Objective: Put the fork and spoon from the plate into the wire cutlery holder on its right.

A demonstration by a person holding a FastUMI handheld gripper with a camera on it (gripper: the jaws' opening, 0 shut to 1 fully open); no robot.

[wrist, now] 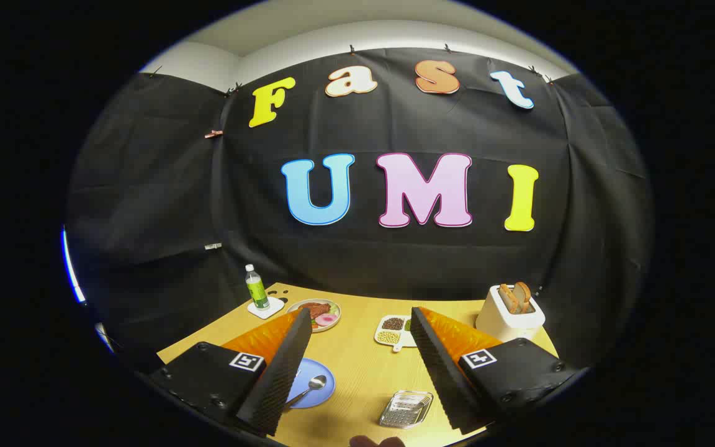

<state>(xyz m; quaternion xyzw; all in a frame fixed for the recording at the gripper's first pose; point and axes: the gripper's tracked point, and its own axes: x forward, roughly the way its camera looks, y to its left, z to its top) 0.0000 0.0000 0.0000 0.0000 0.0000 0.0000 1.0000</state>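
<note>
1. The gripper (360, 366) hovers above the light wooden table (364, 366), jaws wide apart and empty.
2. The metal spoon (311, 386) lies on the round blue plate (320, 392), beside the left finger; the fork cannot be made out.
3. The silver wire cutlery holder (406, 409) sits right of the plate.
4. Lower the jaws, straddle the spoon's handle squarely, then close.

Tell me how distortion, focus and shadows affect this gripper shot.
Gripper view: fisheye bends the light wooden table edge into a curve; focus is sharp on the silver spoon on the round blue plate and the wire cutlery holder; soft overhead light, faint shadows; the open gripper has wide-spread fingers.
</note>
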